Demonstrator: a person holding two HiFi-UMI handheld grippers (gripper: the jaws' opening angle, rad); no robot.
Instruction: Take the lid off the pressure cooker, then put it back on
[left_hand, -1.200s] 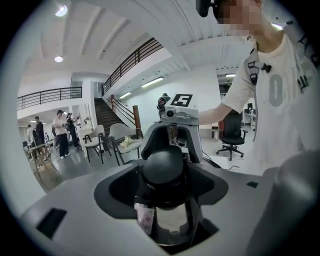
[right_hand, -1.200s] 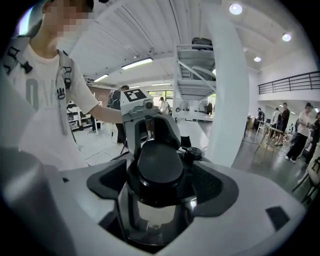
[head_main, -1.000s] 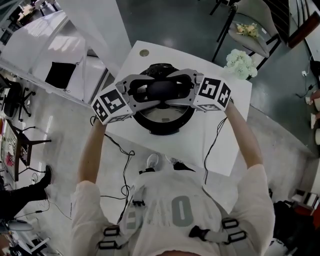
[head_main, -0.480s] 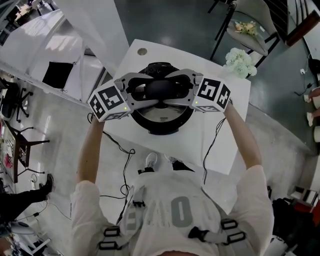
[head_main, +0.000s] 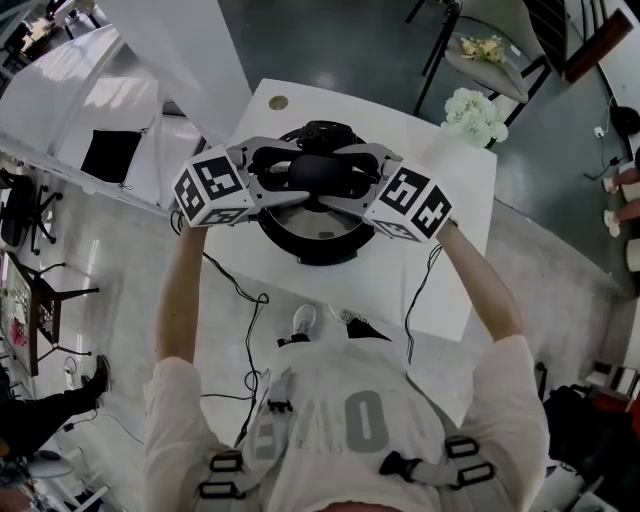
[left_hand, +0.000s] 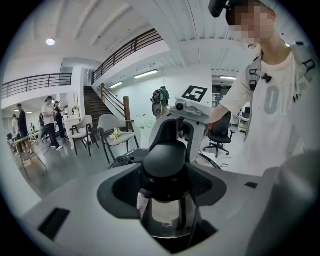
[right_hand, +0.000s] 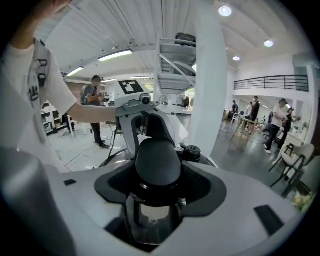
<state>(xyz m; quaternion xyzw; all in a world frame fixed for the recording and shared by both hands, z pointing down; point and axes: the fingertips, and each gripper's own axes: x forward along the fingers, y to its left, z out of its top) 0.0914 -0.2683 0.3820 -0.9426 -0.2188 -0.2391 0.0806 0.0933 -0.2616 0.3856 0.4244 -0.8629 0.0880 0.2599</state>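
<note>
The pressure cooker stands on a small white table. Its steel lid sits on top, with a black handle across the middle. My left gripper comes in from the left and my right gripper from the right, and both close on that handle. In the left gripper view the black pads hug the handle, with the other gripper just behind it. The right gripper view is alike: the handle sits between the jaws, and the left gripper faces it. A black valve sits at the lid's far edge.
A bunch of pale flowers sits at the table's far right corner, with a chair beyond it. A round cap marks the far left corner. Cables hang off the table's near edge. Several people stand in the hall behind.
Both grippers stay clamped on the handle in the same place. The right gripper's marker cube has rolled and tilted a little. The lid still sits on the pot.
</note>
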